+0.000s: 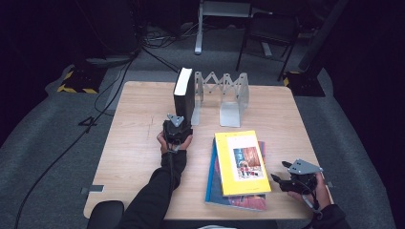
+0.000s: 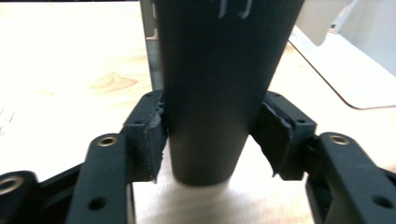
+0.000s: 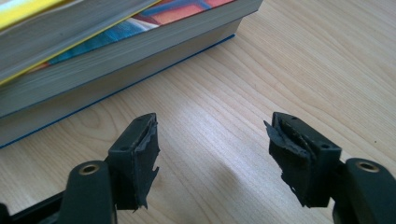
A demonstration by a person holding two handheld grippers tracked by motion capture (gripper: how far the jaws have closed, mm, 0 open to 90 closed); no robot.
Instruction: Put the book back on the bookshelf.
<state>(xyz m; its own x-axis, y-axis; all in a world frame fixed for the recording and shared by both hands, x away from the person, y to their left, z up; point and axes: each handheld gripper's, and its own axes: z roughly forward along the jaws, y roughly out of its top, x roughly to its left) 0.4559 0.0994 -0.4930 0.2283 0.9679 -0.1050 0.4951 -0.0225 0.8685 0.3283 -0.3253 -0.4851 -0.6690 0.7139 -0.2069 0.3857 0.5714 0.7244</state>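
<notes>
High view. The left gripper (image 1: 177,128) is clamping the near edge of an upright black book (image 1: 184,95), which is standing on the desk (image 1: 138,143) directly ahead of its jaws. A folding metal book rack (image 1: 224,95) is standing just beyond and to the right of that book, its nearest plate touching or nearly touching the book's far side. The right gripper (image 1: 286,181) is resting low near the desk's near right corner, jaws spread and pointing left toward a flat stack: a yellow book (image 1: 241,162) lying on a blue book (image 1: 224,198).

Left gripper view. The black book (image 2: 219,84) is sitting between the jaws, both pads (image 2: 152,135) pressing its two covers near the bottom of the spine. Its lower end is hanging just above, or only just meeting, the desk (image 2: 70,70); which one cannot be told. The book is blocking the way straight ahead. A pale base plate of the book rack (image 2: 355,70) is lying ahead and to the right of the jaws.

Right gripper view. The jaws are standing wide apart and holding nothing; bare desk (image 3: 224,121) is lying between them. The yellow book (image 3: 70,28) and the blue book (image 3: 116,70) under it are lying ahead and to the left, apart from the left pad (image 3: 140,158).
</notes>
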